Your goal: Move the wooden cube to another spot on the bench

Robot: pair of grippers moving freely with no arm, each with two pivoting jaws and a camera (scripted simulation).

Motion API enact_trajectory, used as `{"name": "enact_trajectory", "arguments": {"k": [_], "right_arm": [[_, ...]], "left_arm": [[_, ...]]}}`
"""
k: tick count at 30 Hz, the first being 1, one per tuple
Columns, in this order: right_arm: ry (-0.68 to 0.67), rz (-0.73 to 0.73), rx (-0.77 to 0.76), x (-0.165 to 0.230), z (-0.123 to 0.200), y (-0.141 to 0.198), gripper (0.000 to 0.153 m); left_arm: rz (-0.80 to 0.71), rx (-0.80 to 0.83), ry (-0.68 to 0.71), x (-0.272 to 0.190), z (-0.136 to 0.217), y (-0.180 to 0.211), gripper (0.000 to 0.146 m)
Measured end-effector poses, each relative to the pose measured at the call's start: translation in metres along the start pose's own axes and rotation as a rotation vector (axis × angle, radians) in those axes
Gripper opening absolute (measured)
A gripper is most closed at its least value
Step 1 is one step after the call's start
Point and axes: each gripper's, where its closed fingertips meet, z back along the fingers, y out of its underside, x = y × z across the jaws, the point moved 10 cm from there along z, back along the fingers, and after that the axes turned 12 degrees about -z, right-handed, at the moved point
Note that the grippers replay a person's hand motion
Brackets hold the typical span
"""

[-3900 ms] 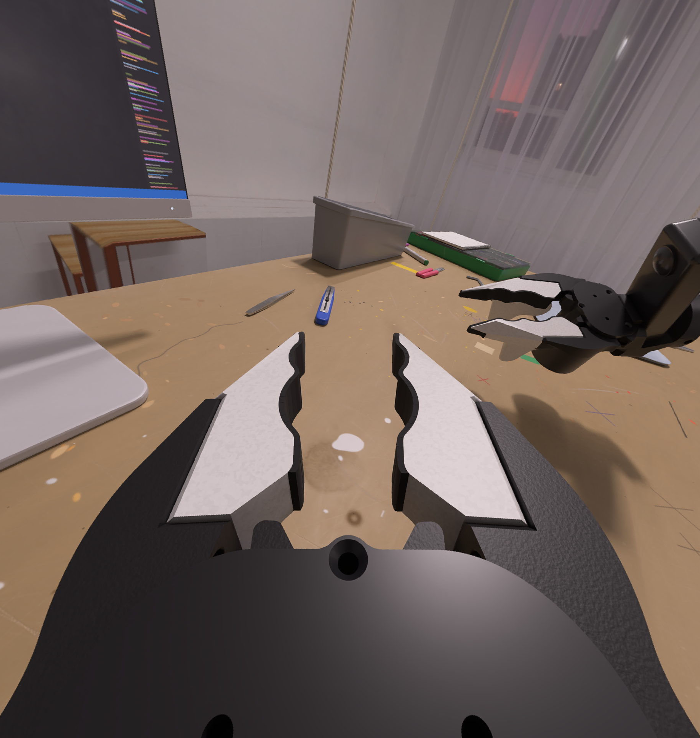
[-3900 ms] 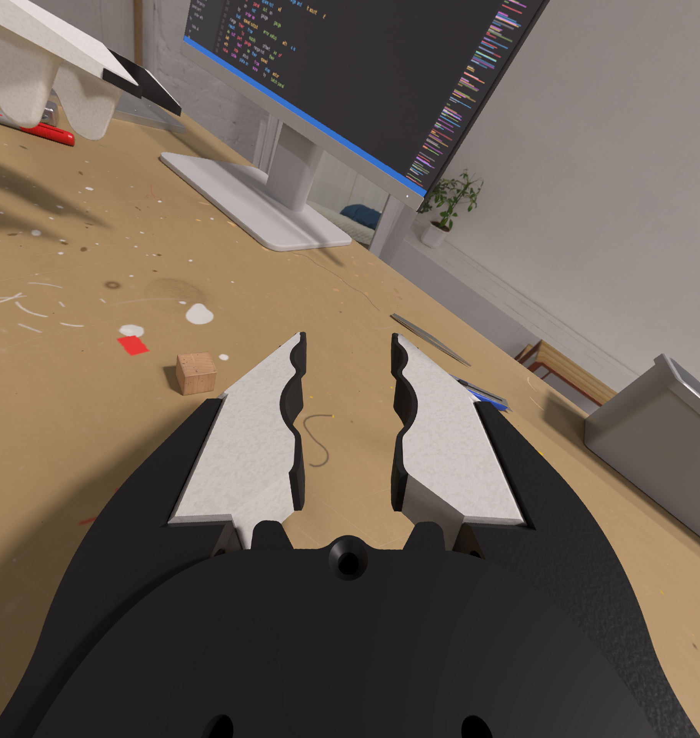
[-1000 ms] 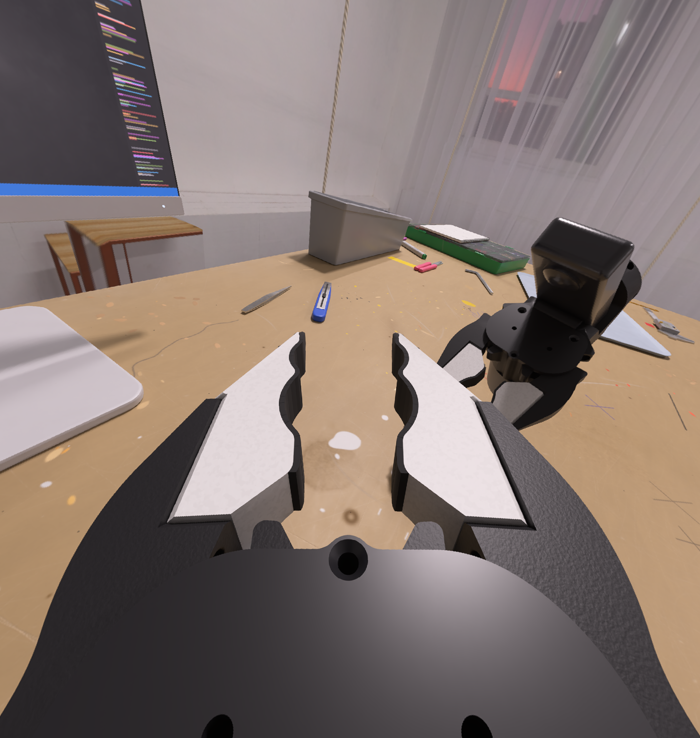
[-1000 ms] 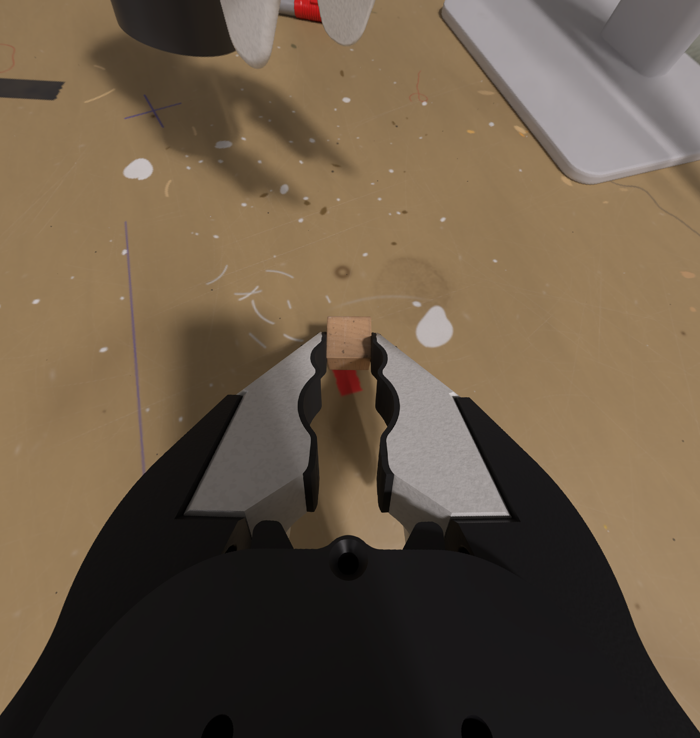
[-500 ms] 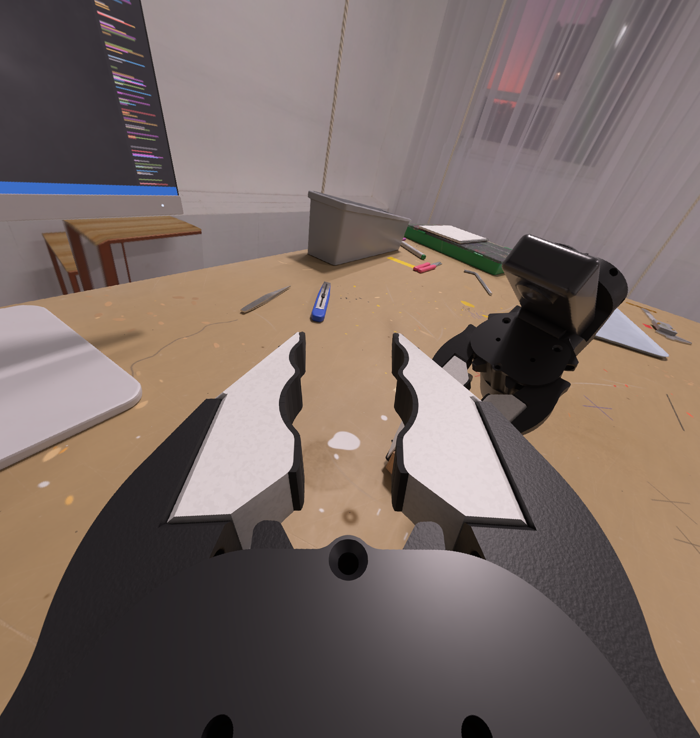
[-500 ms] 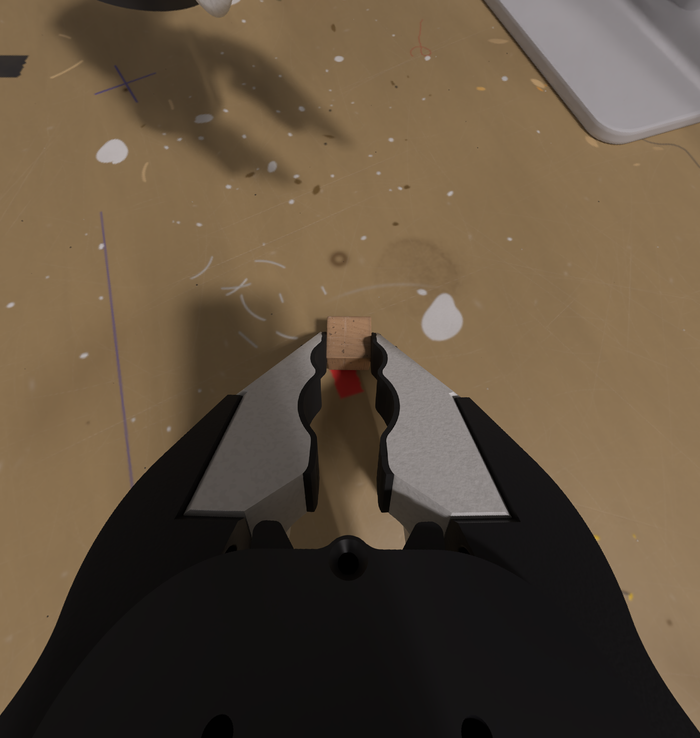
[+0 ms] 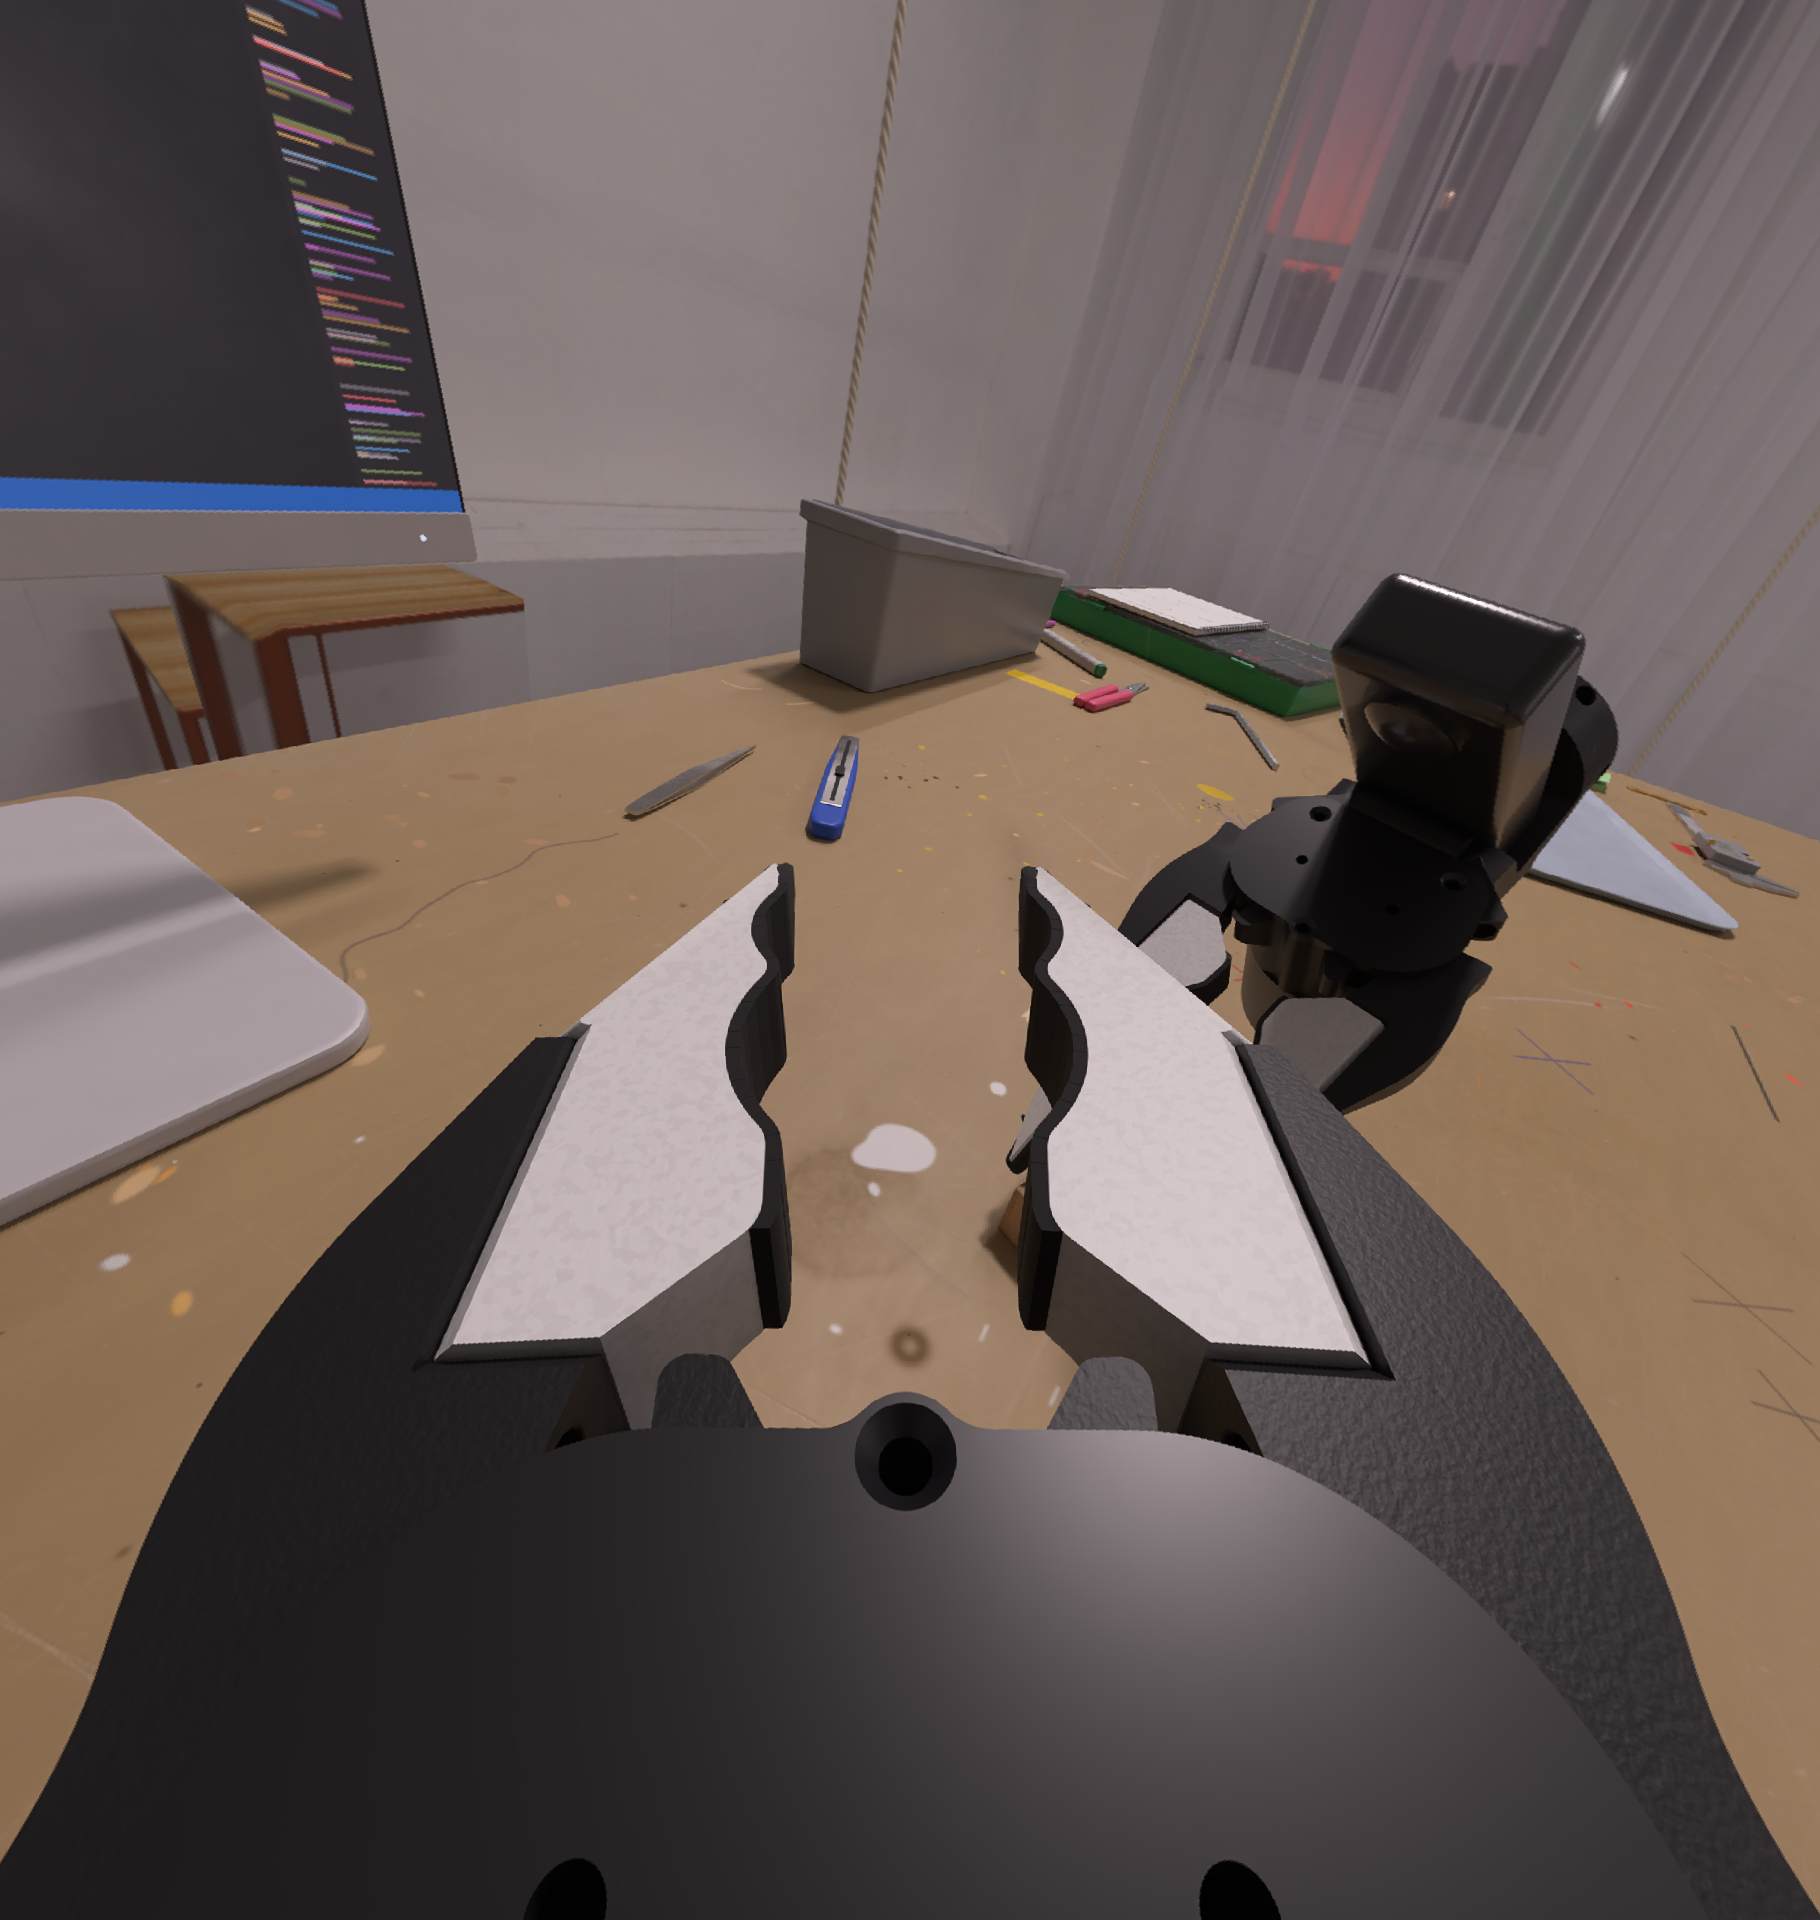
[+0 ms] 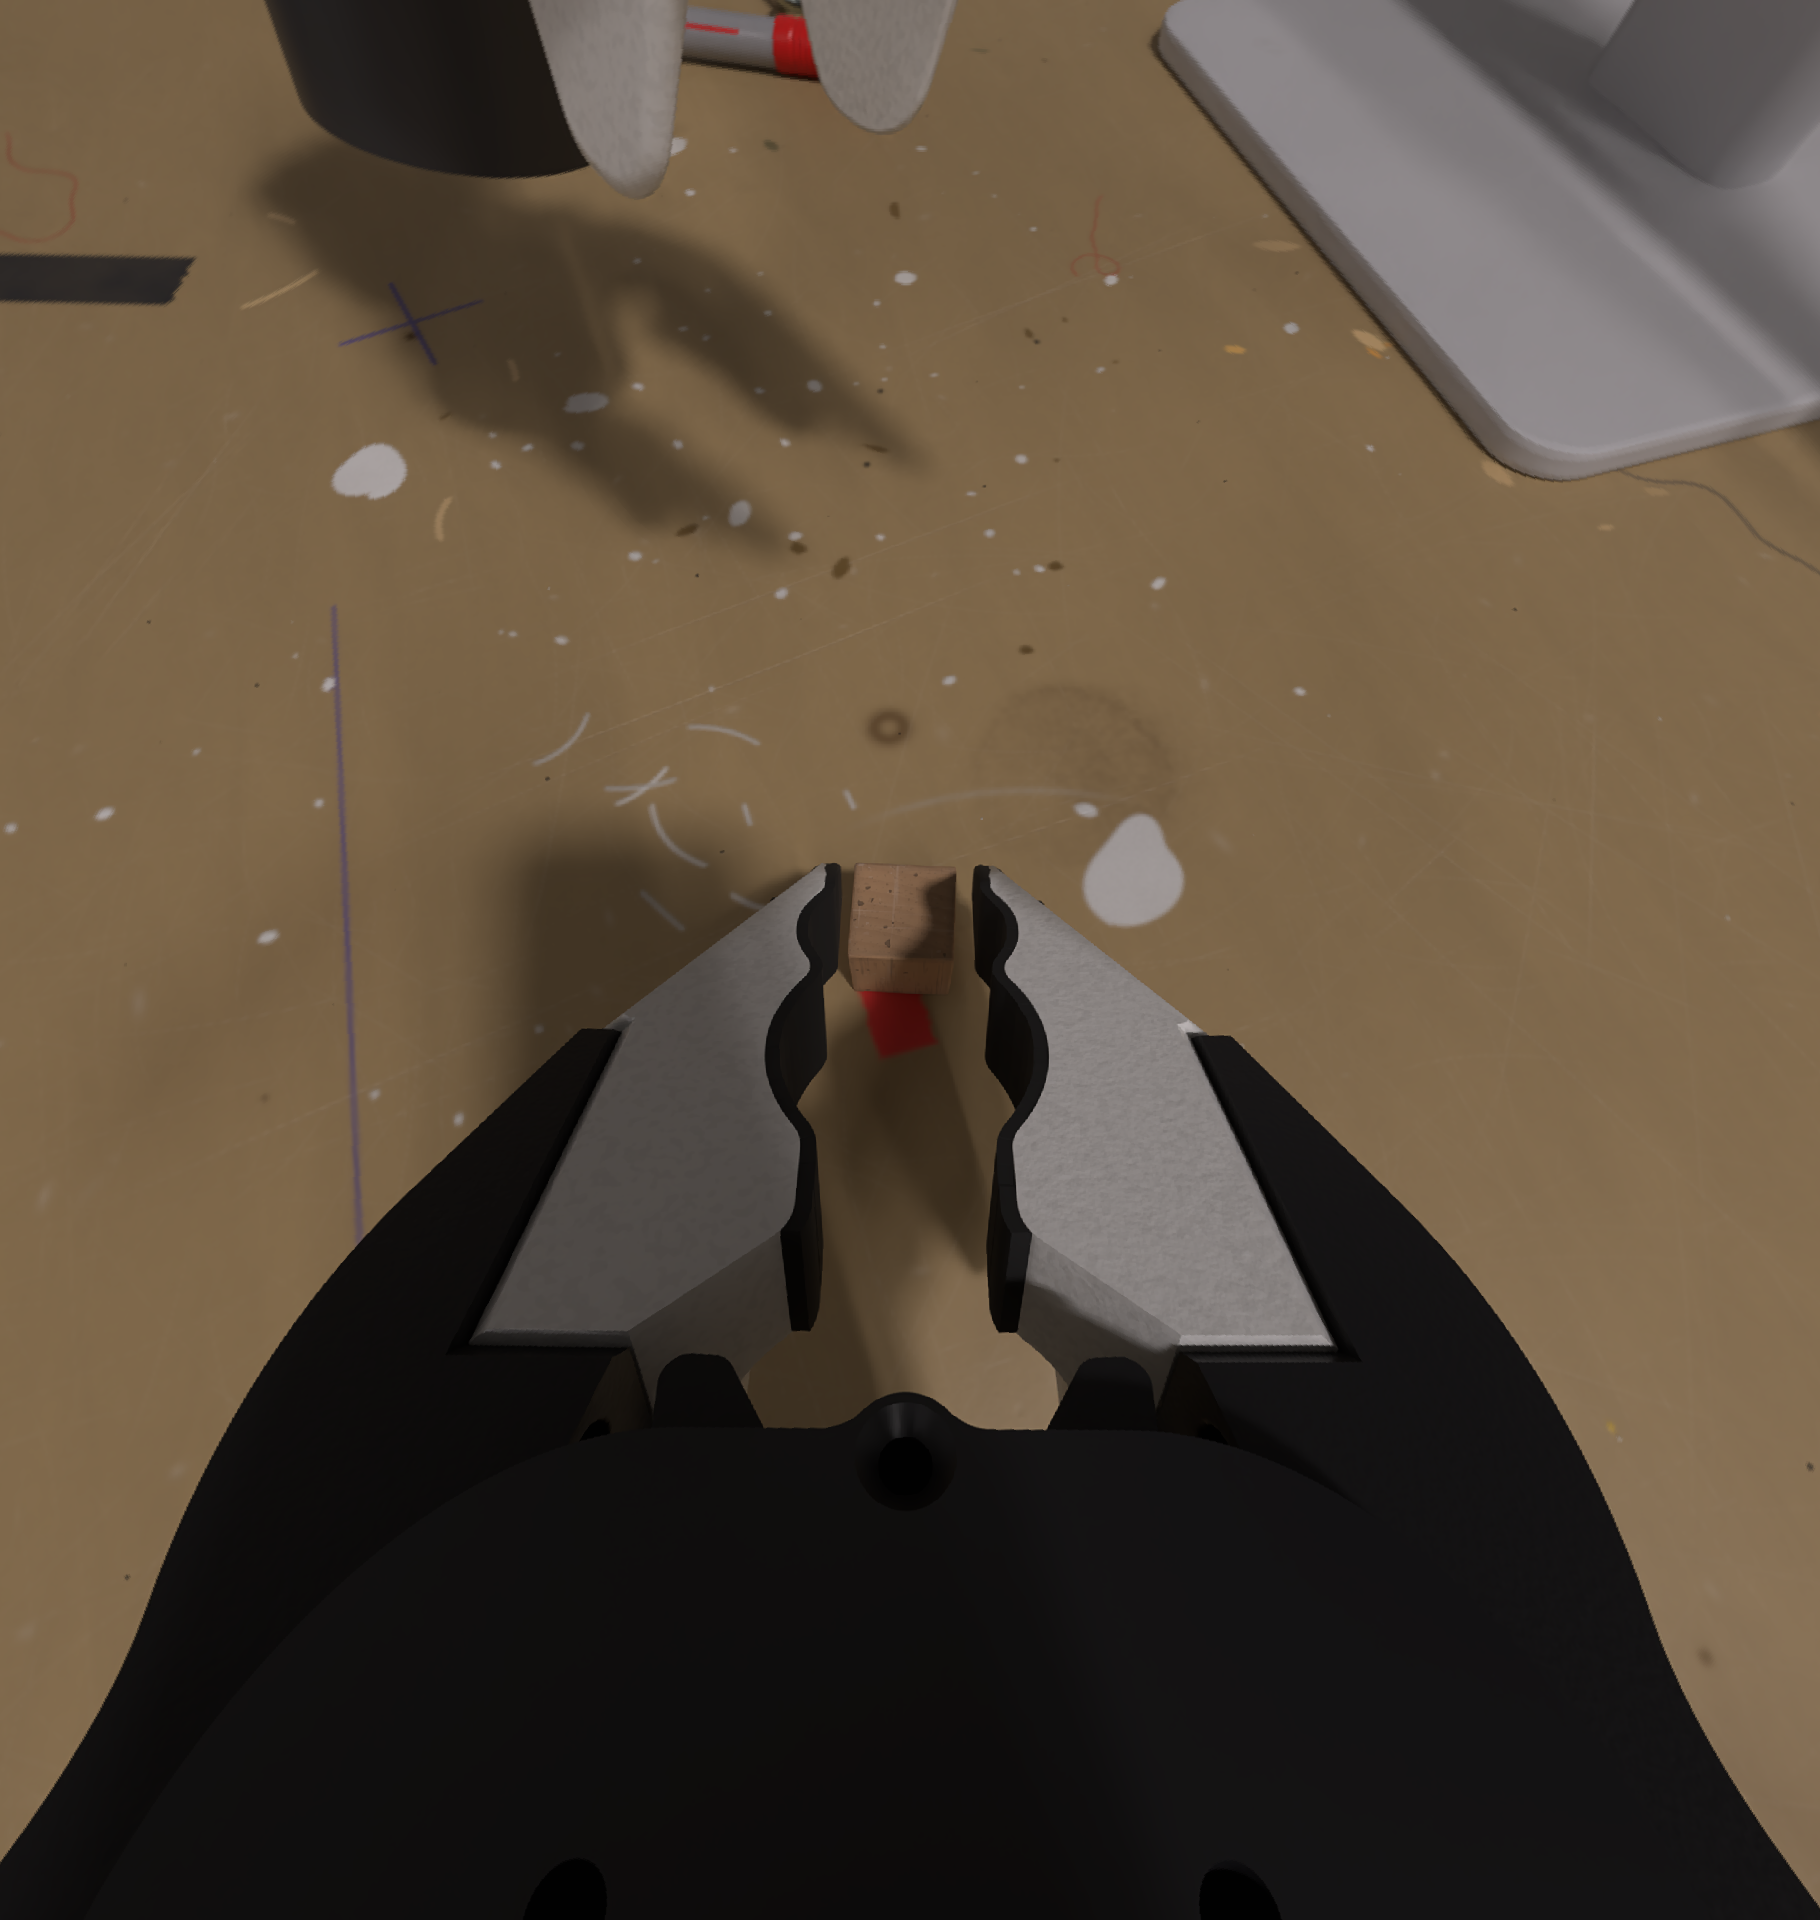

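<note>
The small wooden cube (image 8: 901, 930) sits on the tan bench (image 8: 1405, 935) beside a red patch (image 8: 898, 1023). My right gripper (image 8: 904, 878) straddles the cube with its jaws slightly apart, and a thin gap shows on each side of it. In the left wrist view only a sliver of the cube (image 7: 1015, 1210) shows past my finger, under the right gripper's black body (image 7: 1384, 904). My left gripper (image 7: 906, 878) is open and empty above the bench. Its fingers also show at the top of the right wrist view (image 8: 750, 125).
A white monitor base (image 8: 1508, 260) lies at the far right and also shows in the left wrist view (image 7: 106, 987). A grey bin (image 7: 906, 603), a blue utility knife (image 7: 833, 790), a metal file (image 7: 688, 781) and a green mat (image 7: 1197, 644) lie farther back. A red marker (image 8: 750, 36) lies behind the left gripper.
The right gripper's jaws have parted slightly and the cube now sits loose between them, lower than half a second ago. The left gripper has barely moved.
</note>
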Motion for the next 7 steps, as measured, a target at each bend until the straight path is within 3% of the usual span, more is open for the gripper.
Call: {"name": "enact_trajectory", "arguments": {"k": [7], "right_arm": [[-0.028,0.041,0.033,-0.0025,-0.0035,-0.0004,0.021]], "left_arm": [[0.0,-0.001,-0.001,0.0002,0.0001,0.0,0.043]]}}
